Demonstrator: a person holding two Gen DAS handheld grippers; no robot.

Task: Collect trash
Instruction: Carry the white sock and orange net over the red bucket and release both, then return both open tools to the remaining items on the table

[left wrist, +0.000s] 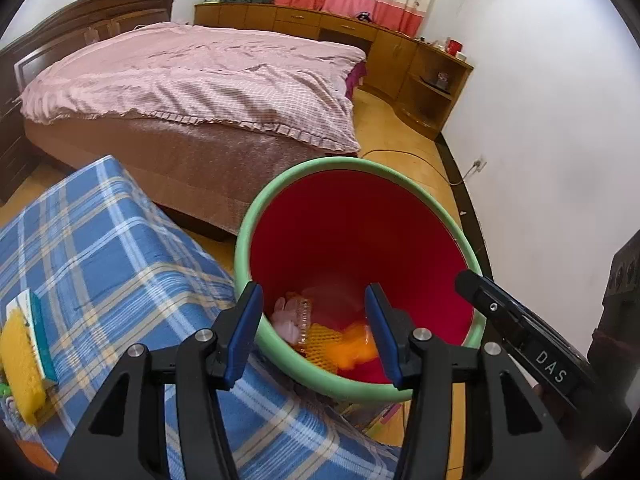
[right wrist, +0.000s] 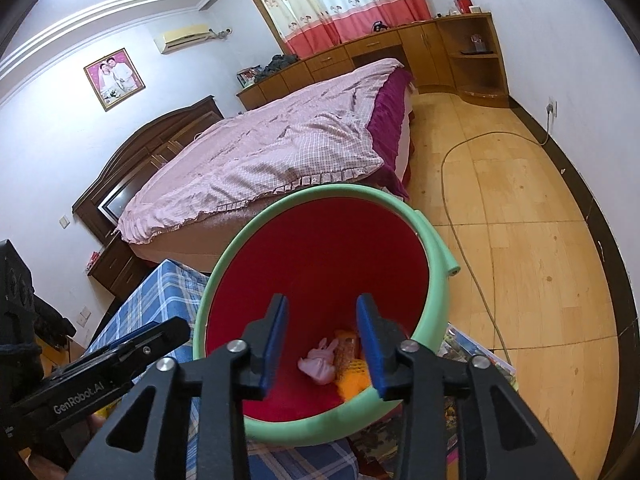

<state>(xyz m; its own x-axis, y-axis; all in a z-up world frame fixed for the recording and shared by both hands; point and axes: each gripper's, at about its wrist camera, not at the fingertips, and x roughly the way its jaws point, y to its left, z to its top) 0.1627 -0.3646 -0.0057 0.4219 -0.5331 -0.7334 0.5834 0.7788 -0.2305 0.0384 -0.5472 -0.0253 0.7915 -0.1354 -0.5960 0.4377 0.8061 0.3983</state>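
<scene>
Through the left wrist camera, the left gripper (left wrist: 314, 334) is hovering over the near rim of a red bin (left wrist: 360, 236) with a green foam edge, its blue pads apart and nothing sitting between them. Trash is lying at the bottom of the bin, just beyond the fingertips: a pink crumpled piece (left wrist: 286, 318), a clear plastic bottle (left wrist: 302, 316) and orange foam netting (left wrist: 322, 340). The other gripper's black body is reaching in from the right. A yellow sponge (left wrist: 20, 364) is resting on the blue plaid cloth (left wrist: 112, 264) at the left.

Through the right wrist camera, the right gripper (right wrist: 322, 336) is hanging above the same bin (right wrist: 320, 248), jaws released and gripping nothing. The pink piece (right wrist: 318, 364) and orange netting (right wrist: 352, 376) are lying below, between and past its pads.
</scene>
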